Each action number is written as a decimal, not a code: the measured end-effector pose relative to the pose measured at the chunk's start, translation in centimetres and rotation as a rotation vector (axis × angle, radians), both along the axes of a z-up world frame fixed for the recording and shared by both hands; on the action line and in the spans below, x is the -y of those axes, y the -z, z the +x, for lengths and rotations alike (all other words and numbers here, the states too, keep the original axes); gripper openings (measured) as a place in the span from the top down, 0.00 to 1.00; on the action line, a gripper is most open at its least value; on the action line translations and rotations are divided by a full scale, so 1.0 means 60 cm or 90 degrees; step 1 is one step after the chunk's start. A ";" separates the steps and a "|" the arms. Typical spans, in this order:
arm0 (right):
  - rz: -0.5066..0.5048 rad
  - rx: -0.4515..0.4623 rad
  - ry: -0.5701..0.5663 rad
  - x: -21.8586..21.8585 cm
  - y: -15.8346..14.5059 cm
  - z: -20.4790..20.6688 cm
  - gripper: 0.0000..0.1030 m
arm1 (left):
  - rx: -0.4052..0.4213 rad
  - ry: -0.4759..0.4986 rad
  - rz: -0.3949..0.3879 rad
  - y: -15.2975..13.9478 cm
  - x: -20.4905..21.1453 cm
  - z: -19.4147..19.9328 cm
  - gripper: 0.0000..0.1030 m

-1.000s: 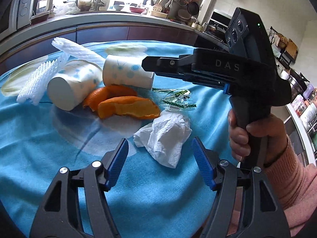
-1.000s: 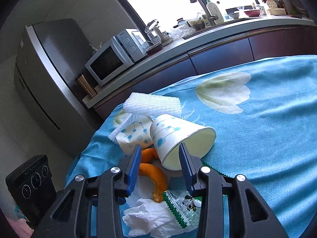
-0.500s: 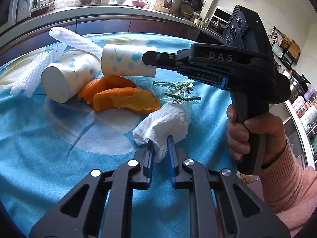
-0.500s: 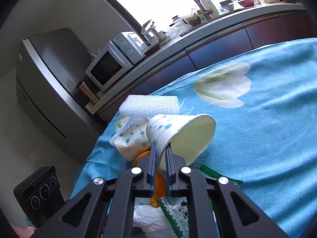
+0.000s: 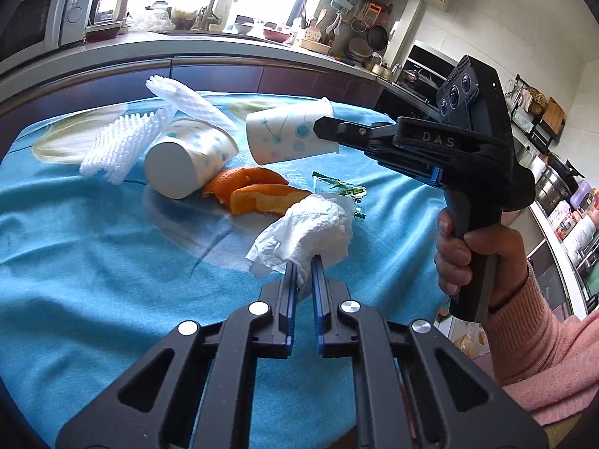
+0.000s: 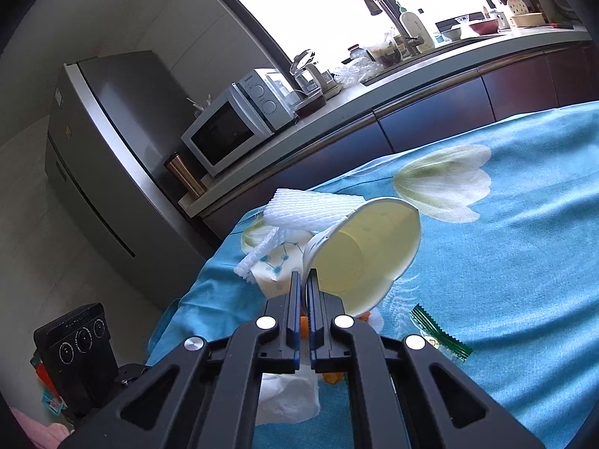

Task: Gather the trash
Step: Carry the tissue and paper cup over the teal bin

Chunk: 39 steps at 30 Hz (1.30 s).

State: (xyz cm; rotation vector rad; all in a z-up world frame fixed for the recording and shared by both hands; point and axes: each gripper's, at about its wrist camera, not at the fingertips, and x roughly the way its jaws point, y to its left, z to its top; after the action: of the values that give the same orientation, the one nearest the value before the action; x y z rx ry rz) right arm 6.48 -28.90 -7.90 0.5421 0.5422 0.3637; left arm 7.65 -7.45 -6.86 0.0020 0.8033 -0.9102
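Left gripper (image 5: 302, 262): jaws together, clamped on the near edge of the crumpled white tissue (image 5: 310, 224); the tissue bunches just ahead of the blue pads (image 5: 290, 292), lifted off the blue tablecloth (image 5: 93, 262) at the pinch
Right gripper (image 6: 304, 280): jaws together on the rim wall of the paper cup (image 6: 367, 254); the cup hangs off the tips, its mouth facing the right wrist camera; in the left wrist view the same cup (image 5: 288, 134) is raised clear of the cloth, on its side, at the tip of the right gripper (image 5: 325, 131), which a hand (image 5: 475, 258) in a pink sleeve (image 5: 543, 336) grips by the handle
Other trash: a second paper cup (image 5: 187, 161) lies on its side on the cloth, base toward the left wrist camera; two orange peels (image 5: 258, 191) touch it on the right; a green-edged clear wrapper (image 5: 337, 187) lies just behind the tissue; two white foam nets (image 5: 123, 142) lie at the far left, one leaning across the lying cup
Change from a second ago: both grippers stood wide open then, the tissue flat between the left pads, the cup resting between the right pads; both have since closed; cup and tissue are now off the cloth
Containers: both cups look empty inside; no bin is seen
Background: microwave (image 6: 232, 127) and fridge (image 6: 108, 149) along the counter
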 end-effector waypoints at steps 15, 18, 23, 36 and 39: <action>-0.021 0.047 -0.097 -0.097 -0.050 0.001 0.98 | 0.040 -0.120 -0.018 -0.041 -0.140 -0.010 0.92; -0.023 0.045 -0.123 -0.125 -0.051 0.008 0.98 | 0.041 -0.150 -0.020 -0.047 -0.171 -0.011 0.92; -0.024 0.043 -0.165 -0.175 -0.052 0.023 0.98 | 0.045 -0.199 -0.023 -0.055 -0.222 -0.013 0.92; -0.023 0.033 -0.271 -0.289 -0.047 0.066 0.98 | 0.057 -0.327 -0.035 -0.069 -0.359 -0.027 0.92; -0.025 0.030 -0.296 -0.318 -0.050 0.076 0.98 | 0.055 -0.360 -0.040 -0.069 -0.393 -0.029 0.92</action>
State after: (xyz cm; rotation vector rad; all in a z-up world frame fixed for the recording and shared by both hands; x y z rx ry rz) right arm 11.06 -9.81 -4.88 0.3650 0.6269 0.8038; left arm 5.93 16.10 -2.71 -0.2288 0.6440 -0.3949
